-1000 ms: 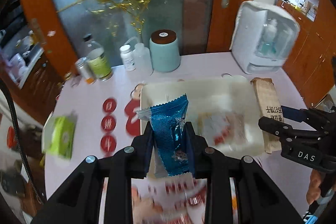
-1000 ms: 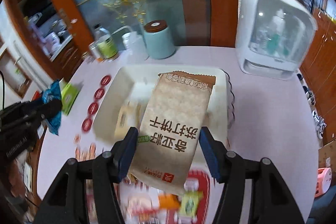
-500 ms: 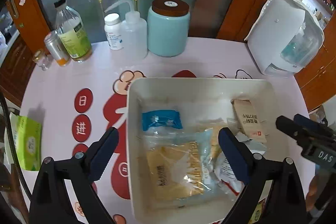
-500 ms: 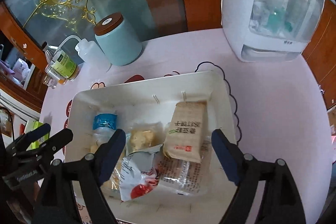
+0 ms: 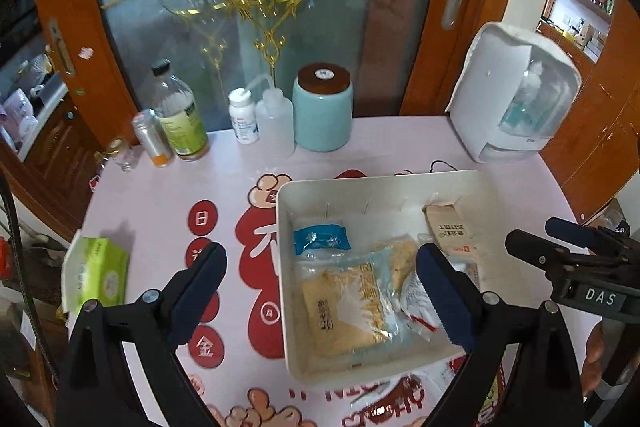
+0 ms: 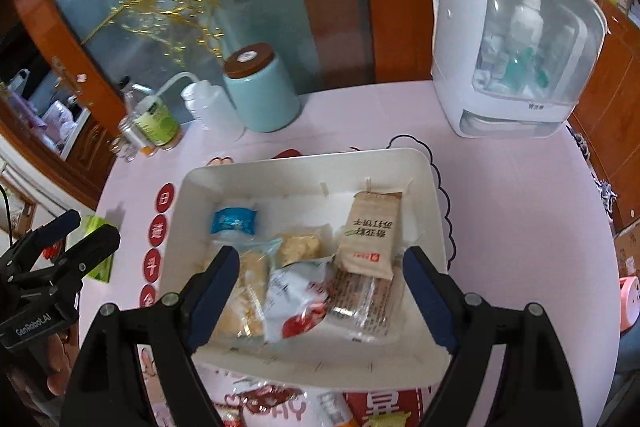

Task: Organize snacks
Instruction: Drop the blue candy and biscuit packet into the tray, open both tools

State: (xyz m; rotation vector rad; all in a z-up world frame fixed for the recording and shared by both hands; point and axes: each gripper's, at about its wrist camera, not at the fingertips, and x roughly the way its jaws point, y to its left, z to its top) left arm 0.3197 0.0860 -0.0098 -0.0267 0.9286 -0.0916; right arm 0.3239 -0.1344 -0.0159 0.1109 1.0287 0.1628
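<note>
A white tray (image 5: pixel 282 267) (image 6: pixel 436 195) sits on the pink table and holds several snack packets. A blue packet (image 5: pixel 321 239) (image 6: pixel 234 221) lies at its far left. A brown cracker pack (image 5: pixel 450 229) (image 6: pixel 370 235) lies at its far right. A clear bag of yellow biscuits (image 5: pixel 352 301) (image 6: pixel 248 291) and a white and red packet (image 6: pixel 298 301) lie nearer. My left gripper (image 5: pixel 322 295) is open and empty above the tray's near left part. My right gripper (image 6: pixel 320 293) is open and empty above the tray's near side.
A teal jar (image 5: pixel 322 107), a squeeze bottle (image 5: pixel 276 119), a pill bottle (image 5: pixel 242 117) and a green-labelled bottle (image 5: pixel 178 115) stand at the back. A white cabinet (image 5: pixel 516 95) stands back right. A green tissue pack (image 5: pixel 100 275) lies left. More packets (image 6: pixel 328 407) lie before the tray.
Both grippers opened and let go: the blue packet and the brown cracker pack now lie in the tray. Both grippers then pulled back and up a little from the tray.
</note>
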